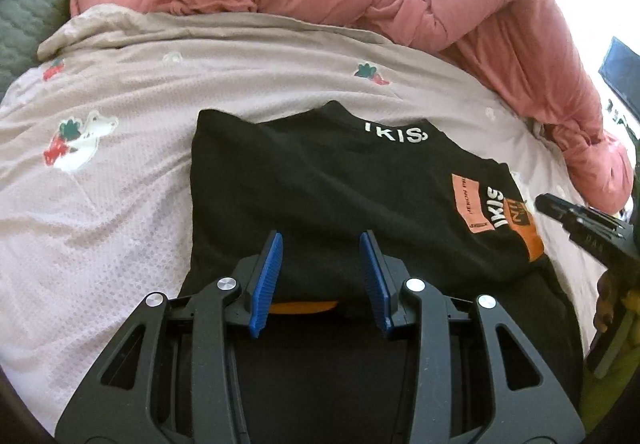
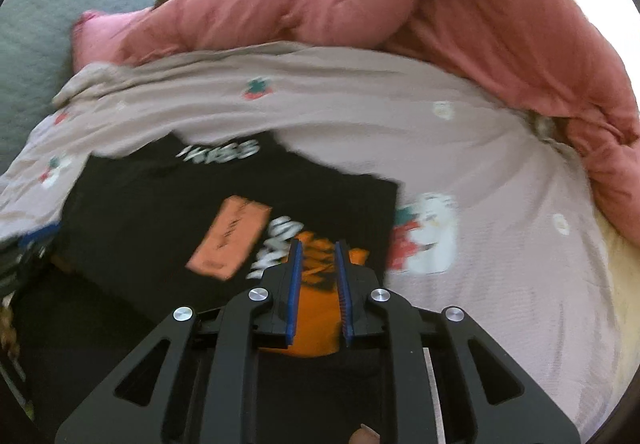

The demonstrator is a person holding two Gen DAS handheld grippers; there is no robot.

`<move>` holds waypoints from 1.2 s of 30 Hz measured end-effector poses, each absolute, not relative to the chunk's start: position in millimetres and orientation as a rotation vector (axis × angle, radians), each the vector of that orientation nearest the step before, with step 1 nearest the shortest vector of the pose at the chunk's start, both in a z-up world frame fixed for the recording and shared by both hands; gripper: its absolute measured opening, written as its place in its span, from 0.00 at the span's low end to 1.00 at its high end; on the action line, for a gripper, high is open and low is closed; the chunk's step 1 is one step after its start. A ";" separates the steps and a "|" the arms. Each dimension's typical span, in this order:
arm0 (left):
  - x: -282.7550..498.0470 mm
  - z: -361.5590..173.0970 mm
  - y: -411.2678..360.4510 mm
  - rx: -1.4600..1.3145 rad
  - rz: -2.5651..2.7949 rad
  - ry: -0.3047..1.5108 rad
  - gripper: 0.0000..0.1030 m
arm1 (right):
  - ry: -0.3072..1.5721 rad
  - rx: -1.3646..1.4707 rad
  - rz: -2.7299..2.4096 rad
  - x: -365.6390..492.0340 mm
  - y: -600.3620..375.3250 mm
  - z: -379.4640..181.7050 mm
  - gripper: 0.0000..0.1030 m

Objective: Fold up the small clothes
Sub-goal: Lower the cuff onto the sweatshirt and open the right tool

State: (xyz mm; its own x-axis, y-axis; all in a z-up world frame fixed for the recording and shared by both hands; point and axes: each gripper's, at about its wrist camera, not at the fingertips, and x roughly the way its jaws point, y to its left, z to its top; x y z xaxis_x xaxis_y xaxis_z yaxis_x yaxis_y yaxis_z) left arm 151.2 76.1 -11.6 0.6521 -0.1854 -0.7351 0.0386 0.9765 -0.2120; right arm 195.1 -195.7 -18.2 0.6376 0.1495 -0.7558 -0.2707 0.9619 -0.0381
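Note:
A black T-shirt (image 1: pixel 328 183) with white lettering and orange patches lies partly folded on the bed; it also shows in the right wrist view (image 2: pixel 160 211). My left gripper (image 1: pixel 321 244) is open over the shirt's near edge, its blue pads (image 1: pixel 268 276) apart with nothing between them. My right gripper (image 2: pixel 318 248) hovers over the shirt's orange print (image 2: pixel 316 324), its jaws narrowly apart and gripping nothing. It shows as a black tip (image 1: pixel 576 219) at the right edge of the left wrist view. The right wrist view is blurred.
The shirt rests on a pale pink sheet (image 1: pixel 120 203) with strawberry and bear prints. A bunched salmon-pink quilt (image 1: pixel 480 27) lies along the back and right. A grey quilted pad (image 1: pixel 28 15) is at the far left.

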 end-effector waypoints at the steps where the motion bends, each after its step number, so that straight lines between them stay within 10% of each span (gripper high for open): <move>1: 151.9 -13.2 73.8 -0.175 -0.129 0.863 0.31 | 0.854 -0.159 0.269 193.5 -189.6 -19.8 0.16; 36: 122.7 -11.0 90.6 -0.212 -0.105 0.885 0.43 | 0.908 -0.053 0.287 167.9 -215.5 -12.9 0.60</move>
State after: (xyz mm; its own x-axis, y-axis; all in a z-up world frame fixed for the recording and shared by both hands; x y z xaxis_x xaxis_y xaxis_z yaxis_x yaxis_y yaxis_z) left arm 122.7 90.6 -11.0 0.6299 -0.1781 -0.7560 0.0036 0.9740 -0.2264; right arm 167.9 -215.5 -12.9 0.5796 0.2234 -0.7837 -0.2679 0.9605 0.0756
